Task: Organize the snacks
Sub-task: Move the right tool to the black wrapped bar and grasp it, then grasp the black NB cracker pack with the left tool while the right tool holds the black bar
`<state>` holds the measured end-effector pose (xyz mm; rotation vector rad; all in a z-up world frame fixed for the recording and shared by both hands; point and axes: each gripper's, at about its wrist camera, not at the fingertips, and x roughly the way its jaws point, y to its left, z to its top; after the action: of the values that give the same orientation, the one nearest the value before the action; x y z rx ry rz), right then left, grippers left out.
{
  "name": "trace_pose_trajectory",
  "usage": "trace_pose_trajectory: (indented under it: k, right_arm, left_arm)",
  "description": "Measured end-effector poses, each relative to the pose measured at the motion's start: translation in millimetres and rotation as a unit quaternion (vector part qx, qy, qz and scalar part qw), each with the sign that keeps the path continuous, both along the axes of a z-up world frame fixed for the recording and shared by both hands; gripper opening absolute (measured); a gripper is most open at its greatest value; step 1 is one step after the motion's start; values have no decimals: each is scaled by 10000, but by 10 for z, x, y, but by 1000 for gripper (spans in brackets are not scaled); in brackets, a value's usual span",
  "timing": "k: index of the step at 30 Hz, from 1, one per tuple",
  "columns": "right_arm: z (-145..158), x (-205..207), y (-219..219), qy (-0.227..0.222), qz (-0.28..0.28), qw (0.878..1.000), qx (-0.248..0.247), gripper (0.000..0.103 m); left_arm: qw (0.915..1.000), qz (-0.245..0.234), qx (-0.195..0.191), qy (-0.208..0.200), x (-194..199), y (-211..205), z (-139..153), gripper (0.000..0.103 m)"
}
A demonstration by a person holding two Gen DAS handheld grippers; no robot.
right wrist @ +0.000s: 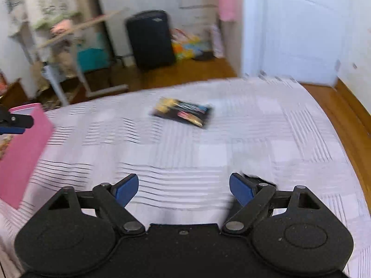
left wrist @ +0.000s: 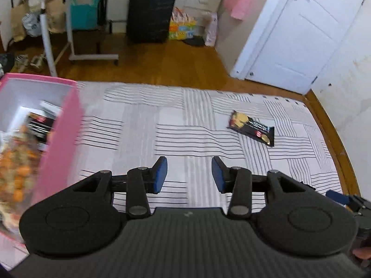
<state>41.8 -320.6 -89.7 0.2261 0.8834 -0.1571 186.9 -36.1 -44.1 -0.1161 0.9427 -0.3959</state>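
Note:
A black snack bar wrapper (left wrist: 252,127) lies flat on the striped bedspread (left wrist: 185,127), ahead and right of my left gripper (left wrist: 189,173), which is open and empty. A pink box (left wrist: 59,143) at the left holds several snack packets (left wrist: 20,162). In the right wrist view the same bar (right wrist: 183,113) lies ahead of my right gripper (right wrist: 183,191), which is open and empty above the bedspread (right wrist: 208,153). The pink box (right wrist: 23,153) is at the left, with the left gripper's tip (right wrist: 11,125) over it. The right gripper's finger (left wrist: 338,197) shows at the left view's right edge.
The bed's far edge meets a wooden floor (left wrist: 162,62). Beyond stand a black suitcase (left wrist: 150,14), a rolling table (left wrist: 69,23), a teal bag (left wrist: 84,14), colourful bags (left wrist: 183,26) and a white door (left wrist: 296,34). A wall runs along the bed's right side.

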Motion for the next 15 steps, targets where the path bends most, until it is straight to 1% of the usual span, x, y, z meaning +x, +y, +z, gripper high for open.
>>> trace_pose_trajectory:
  k: [2,3,5,6,9,11,13,15]
  right_arm:
    - [-117,-26,-220,141,-321,9993,160,88]
    - [-176,-36,-301,199,-454,9987,115,86]
    - [-278,-71,-408,318,-616,9975,-97,86]
    - [-330,-93,-469,366,-647,9972,-110,86]
    - [-463,-158,-588,420,-788,9959,120,82]
    - [-524,-177,-596,422,-815,9957,134,81]
    - [-563,-175,-544,455,-739,9962,85,81]
    - [-589,-165,-476,466,-640,9969,40,80]
  left_arm:
    - [9998,-64,130,-144,35,-205,-64,41]
    - [9995,-141,190,-223,58,-316,-95,41]
    - [9987,-358,197,-305,123,-523,-155,41]
    - [9983,-440,200,-314,158,-611,-191,41]
    - [9967,-686,238,-364,289,-857,-337,42]
    - [9948,-892,289,-403,391,-1013,-463,42]
    - [9928,-1108,248,-369,505,-1143,-595,42]
    - [9883,-1476,154,-346,623,-1271,-701,42]
